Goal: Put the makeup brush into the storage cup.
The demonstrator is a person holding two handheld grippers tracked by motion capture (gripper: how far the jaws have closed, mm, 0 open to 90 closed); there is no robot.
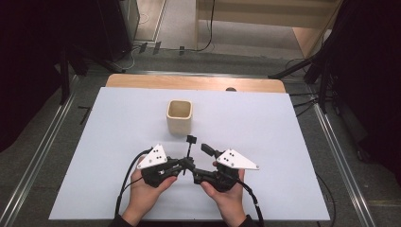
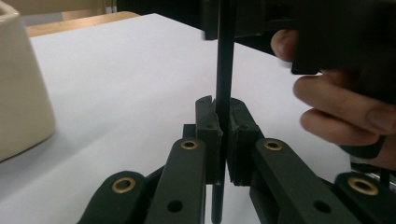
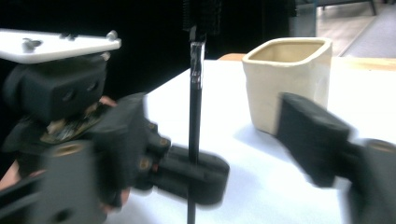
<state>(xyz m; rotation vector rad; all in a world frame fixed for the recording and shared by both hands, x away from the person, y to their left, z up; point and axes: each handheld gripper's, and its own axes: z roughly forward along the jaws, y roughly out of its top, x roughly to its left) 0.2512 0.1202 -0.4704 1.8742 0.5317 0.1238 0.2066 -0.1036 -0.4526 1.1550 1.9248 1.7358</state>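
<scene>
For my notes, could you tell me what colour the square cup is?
The cup is cream, shown best in the right gripper view.

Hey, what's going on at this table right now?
A person holds a gripper in each hand over a white table. The left gripper is clamped on a thin black brush, holding it upright with its bristles on top. The right gripper is beside it with its jaws open, holding nothing. A cream square cup stands empty just beyond them.

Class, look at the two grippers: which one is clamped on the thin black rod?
The left gripper: its jaws are shut on the upright rod. The right gripper has its jaws apart with nothing between them.
</scene>
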